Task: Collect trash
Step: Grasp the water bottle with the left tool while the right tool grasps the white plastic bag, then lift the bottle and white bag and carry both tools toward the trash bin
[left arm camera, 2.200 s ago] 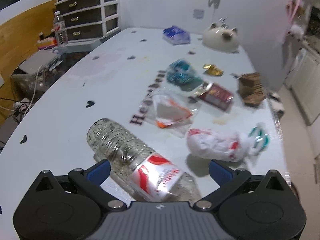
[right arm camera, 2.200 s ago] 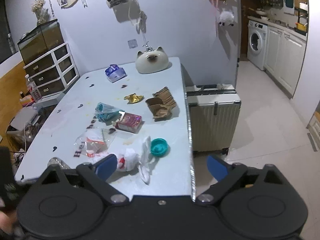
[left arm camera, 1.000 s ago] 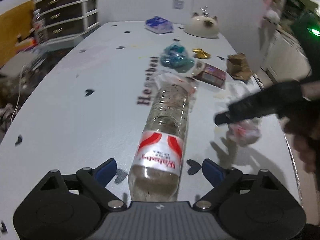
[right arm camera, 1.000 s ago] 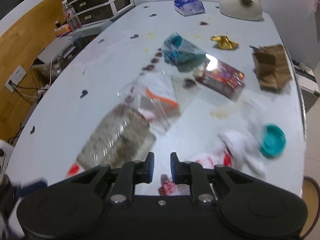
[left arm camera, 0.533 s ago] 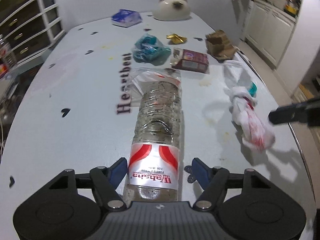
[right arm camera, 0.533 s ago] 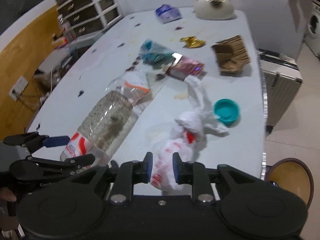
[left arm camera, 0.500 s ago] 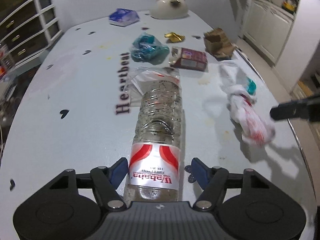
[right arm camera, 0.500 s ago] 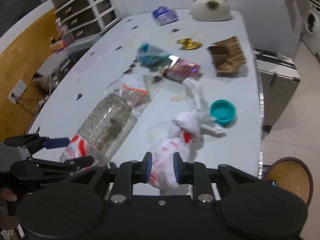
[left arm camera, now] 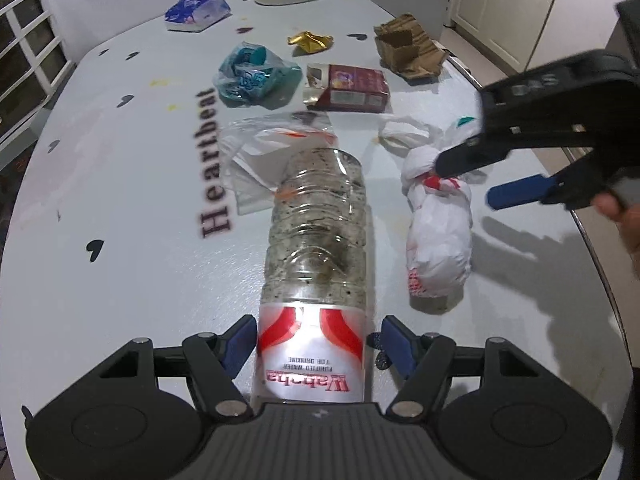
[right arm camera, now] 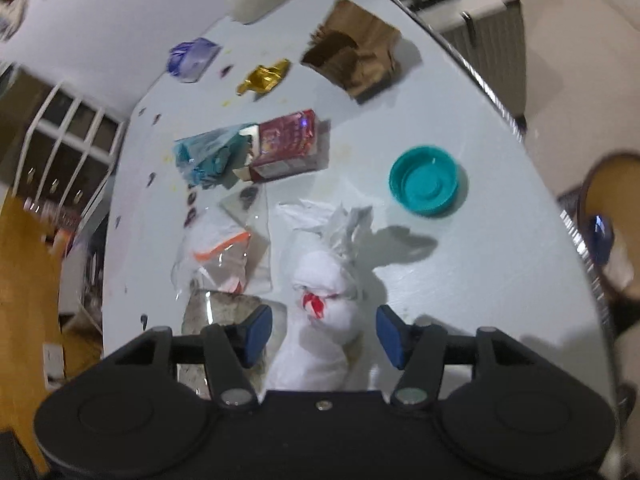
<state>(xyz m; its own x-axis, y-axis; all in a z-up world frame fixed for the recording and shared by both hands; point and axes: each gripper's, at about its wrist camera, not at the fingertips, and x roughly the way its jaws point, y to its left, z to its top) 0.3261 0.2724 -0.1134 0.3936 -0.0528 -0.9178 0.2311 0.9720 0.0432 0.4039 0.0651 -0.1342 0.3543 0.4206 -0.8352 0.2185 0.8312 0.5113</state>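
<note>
— So, where are the grippers?

— The left gripper (left arm camera: 316, 346) straddles the bottle (left arm camera: 316, 248) mid-table (left arm camera: 120, 184), part open, not visibly pressing. The right gripper (right arm camera: 323, 334) is opening around the tied bag (right arm camera: 324, 320) nearer the right edge.

— Next?

— Probably close, then lift.

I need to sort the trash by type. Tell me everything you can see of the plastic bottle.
The plastic bottle lies on its side on the white table. It is clear, ribbed, speckled with dark grime, with a red-and-white label. The left gripper straddles its label end, pads close beside it. Its far end overlaps a clear plastic bag.
</note>
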